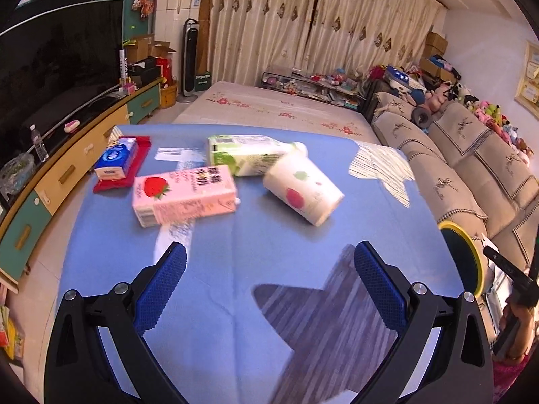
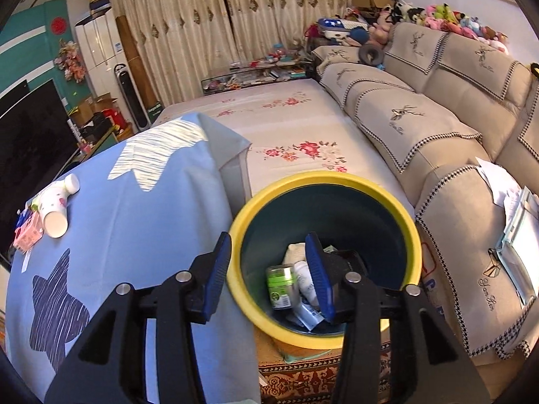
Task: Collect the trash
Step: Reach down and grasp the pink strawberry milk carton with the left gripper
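Observation:
In the left wrist view a pink strawberry milk carton [image 1: 183, 195], a green carton [image 1: 251, 155] and a white paper cup [image 1: 303, 190] lie on their sides on the blue tablecloth [image 1: 235, 269]. My left gripper [image 1: 269, 252] is open and empty, a little short of them. In the right wrist view my right gripper [image 2: 267, 245] is open and empty, held over the rim of a yellow-rimmed bin [image 2: 397, 202] that holds a green can [image 2: 281, 284] and wrappers. The cup [image 2: 52, 207] and the pink carton [image 2: 27, 234] show at the far left.
A blue tissue pack [image 1: 118, 160] sits on a red tray [image 1: 134, 168] at the table's left. The bin's rim [image 1: 466, 259] shows past the table's right edge. A sofa [image 2: 438, 134] stands to the right, a bed [image 2: 286, 124] behind, a TV cabinet [image 1: 67, 168] to the left.

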### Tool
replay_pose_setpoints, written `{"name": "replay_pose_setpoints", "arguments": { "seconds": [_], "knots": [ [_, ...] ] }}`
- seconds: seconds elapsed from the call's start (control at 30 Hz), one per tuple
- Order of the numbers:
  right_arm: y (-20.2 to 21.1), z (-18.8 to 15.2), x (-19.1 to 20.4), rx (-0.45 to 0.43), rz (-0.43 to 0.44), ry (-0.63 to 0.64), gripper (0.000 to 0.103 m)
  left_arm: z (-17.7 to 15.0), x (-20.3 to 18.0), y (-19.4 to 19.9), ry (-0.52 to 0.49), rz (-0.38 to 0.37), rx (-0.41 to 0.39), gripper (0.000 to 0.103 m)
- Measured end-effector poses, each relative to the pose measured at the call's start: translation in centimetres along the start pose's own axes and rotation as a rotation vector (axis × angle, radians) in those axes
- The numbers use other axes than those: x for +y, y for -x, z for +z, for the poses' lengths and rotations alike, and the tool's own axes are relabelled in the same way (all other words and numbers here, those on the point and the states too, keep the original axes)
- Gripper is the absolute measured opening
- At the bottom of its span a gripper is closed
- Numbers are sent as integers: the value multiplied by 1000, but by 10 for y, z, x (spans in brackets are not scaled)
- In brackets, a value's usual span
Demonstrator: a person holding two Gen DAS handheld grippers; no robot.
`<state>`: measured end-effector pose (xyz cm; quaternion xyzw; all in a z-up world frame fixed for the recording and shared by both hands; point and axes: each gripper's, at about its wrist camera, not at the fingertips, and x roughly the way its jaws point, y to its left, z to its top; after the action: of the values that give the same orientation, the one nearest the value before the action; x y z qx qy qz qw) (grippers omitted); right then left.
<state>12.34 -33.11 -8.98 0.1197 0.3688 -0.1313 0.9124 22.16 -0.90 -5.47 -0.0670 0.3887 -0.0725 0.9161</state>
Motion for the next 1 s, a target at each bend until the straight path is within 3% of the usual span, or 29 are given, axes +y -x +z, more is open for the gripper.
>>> {"name": "replay_pose_setpoints", "arguments": {
  "seconds": [0.17,0.27,0.4,0.6,0.77,1.0],
  "knots": [
    [-10,-1,15,18,16,13,45,17,32,-36,61,31,59,98],
    [-19,-2,25,38,25,28,45,26,39,-54,69,66,51,98],
    [-28,-2,32,58,25,44,45,45,46,-69,40,18,36,98],
    [-35,-2,36,69,23,54,45,72,67,-86,-83,-107,52,98],
    [-44,-1,44,90,30,67,45,78,75,-105,-257,-125,117,98],
    [-54,2,55,110,19,95,45,80,83,-127,-363,-148,185,98]
  ]
}}
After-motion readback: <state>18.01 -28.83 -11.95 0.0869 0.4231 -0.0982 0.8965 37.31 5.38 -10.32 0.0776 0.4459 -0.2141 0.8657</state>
